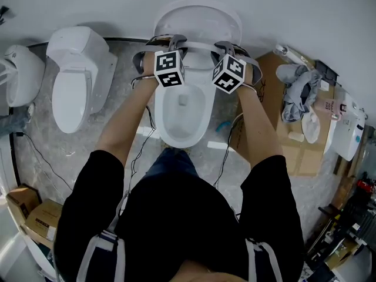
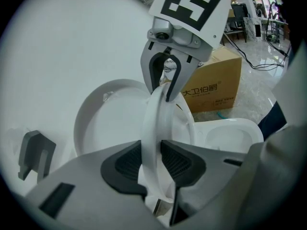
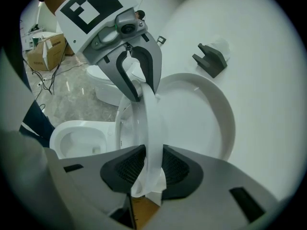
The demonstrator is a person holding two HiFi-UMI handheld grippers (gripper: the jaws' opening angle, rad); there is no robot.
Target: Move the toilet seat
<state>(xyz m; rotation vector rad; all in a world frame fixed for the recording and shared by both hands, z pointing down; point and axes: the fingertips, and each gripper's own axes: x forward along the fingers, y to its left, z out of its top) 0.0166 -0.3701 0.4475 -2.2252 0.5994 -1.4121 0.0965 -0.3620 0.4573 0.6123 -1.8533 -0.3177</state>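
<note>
Both grippers are clamped on the toilet seat (image 1: 200,46). The left gripper (image 2: 153,164) and the right gripper (image 3: 151,169) each pinch one side of the ring, I'd guess so it swings evenly on its hinge. Seat's tipped up on edge between the raised lid (image 1: 197,13) and the bowl (image 1: 181,107). Head view shows a second toilet (image 1: 73,81) alongside, but only the gripper views show the grip up close, plus a cardboard box (image 2: 216,87).

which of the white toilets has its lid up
The middle white ceramic toilet, between the person's arms: its round white lid stands against the wall. The white toilet to its left has its lid shut.
</note>
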